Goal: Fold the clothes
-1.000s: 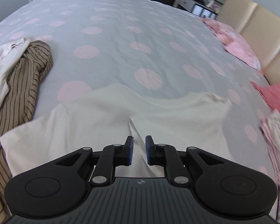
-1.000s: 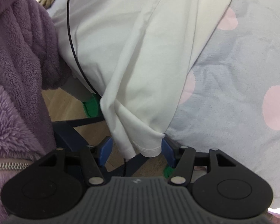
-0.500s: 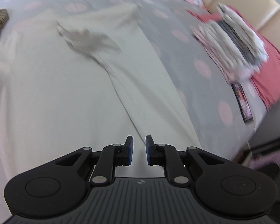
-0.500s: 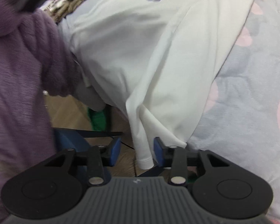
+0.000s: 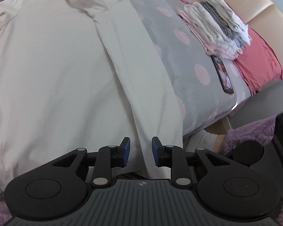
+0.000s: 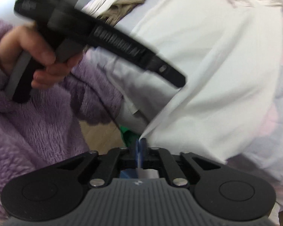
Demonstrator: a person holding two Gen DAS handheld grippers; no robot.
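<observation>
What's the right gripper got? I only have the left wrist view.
Observer: The right gripper has just been closing. It is shut on the white shirt's edge, off the side of the bed.
Operator: My left gripper has just been opening, with a shirt fold between the pads. Can you see it from there?
Observer: Yes, though blurred. A hand in a purple fleece sleeve holds it over the shirt.
Operator: Anything below the pinched edge?
Observer: Something green low by the bed. I can't tell what it is.
</observation>
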